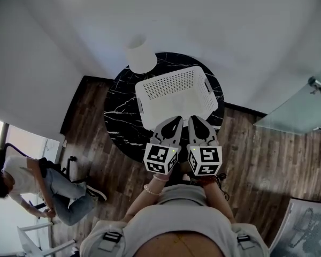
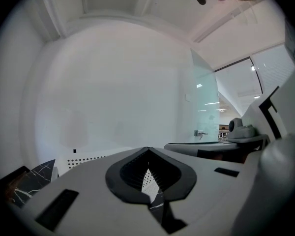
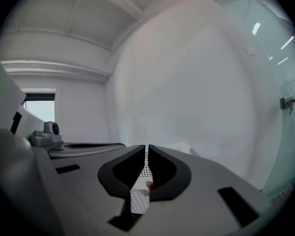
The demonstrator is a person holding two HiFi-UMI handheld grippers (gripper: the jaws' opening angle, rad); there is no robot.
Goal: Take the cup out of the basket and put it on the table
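A white cup [image 1: 142, 58] stands on the round black marble table [image 1: 120, 98], at its far left edge just behind the white perforated basket [image 1: 176, 95]. The basket's inside shows nothing but white. Both grippers hang side by side over the basket's near rim, pointing away from me. My left gripper [image 1: 176, 119] [image 2: 147, 149] is shut with nothing in it. My right gripper [image 1: 194, 118] [image 3: 147, 146] is also shut and empty. In the left gripper view a strip of the basket [image 2: 88, 159] and a corner of the table [image 2: 34, 173] show past the jaws.
A person [image 1: 27, 181] crouches on the wood floor at the lower left. White walls stand close behind the table. A glass panel with a handle [image 1: 310, 98] is at the right.
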